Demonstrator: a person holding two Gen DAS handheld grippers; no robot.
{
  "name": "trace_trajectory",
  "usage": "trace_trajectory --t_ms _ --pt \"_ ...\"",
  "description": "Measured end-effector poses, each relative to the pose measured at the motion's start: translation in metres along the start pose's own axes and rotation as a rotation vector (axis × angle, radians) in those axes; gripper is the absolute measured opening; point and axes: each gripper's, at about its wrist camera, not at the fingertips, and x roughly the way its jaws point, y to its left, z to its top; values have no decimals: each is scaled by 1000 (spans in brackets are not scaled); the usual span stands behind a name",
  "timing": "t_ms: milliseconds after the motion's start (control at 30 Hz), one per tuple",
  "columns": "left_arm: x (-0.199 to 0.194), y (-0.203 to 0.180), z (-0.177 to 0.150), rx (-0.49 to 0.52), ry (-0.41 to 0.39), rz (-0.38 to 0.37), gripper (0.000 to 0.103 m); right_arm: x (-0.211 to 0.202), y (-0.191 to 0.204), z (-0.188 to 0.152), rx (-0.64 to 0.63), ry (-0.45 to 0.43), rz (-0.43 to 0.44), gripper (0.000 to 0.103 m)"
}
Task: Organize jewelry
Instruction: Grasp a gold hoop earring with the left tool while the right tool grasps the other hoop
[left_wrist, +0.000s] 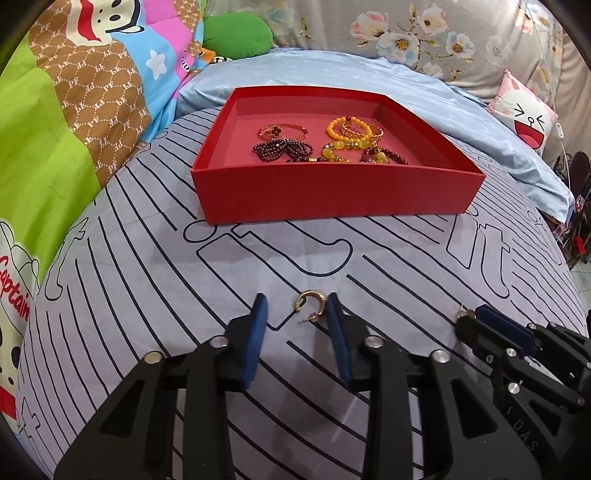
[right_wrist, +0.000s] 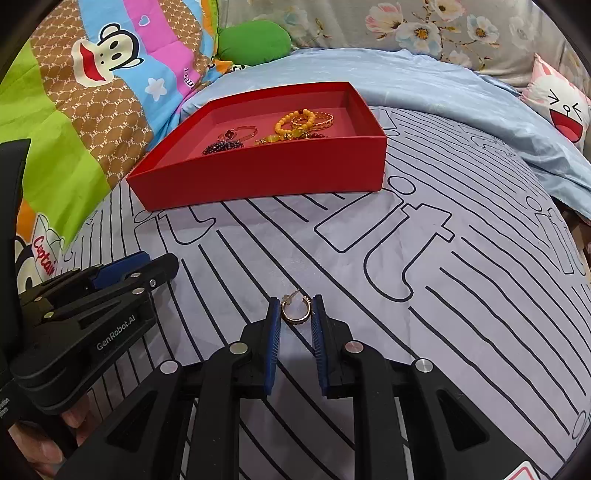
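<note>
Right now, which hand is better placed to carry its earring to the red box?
Right: the right gripper hugs its earring on both sides; the left gripper stands wider than the other earring.

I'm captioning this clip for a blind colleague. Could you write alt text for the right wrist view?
The right gripper has its blue-padded fingers closed around a small gold hoop earring on a grey, black-lined bedsheet. Behind it sits a red tray holding bracelets and beads; the left gripper lies at the left edge.

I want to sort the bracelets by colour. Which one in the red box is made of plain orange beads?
The orange bead bracelet, a ring of round beads at the back right of the red box; the others are gold bangles or dark and yellow beads.
</note>
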Motion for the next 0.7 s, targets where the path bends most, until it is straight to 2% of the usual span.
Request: trace_trajectory --t_ms 167,300,400,467,533,700 --pt "0 -1 -1 11 0 -2 23 0 -1 0 2 0 0 16" --pt "-2 3 -2 -1 -1 -37 23 -1 -1 1 7 2 3 16" --pt "-4 4 -4 -10 -4 -52 28 -2 -1 1 10 2 5 16" --pt "-4 3 -3 -4 -4 -40 37 -2 -1 1 11 3 7 16" --pt "-3 0 -3 4 -4 -35 39 -3 -1 1 12 3 10 16" --pt "0 -6 -2 29 -1 -4 38 -3 -1 2 12 0 13 16"
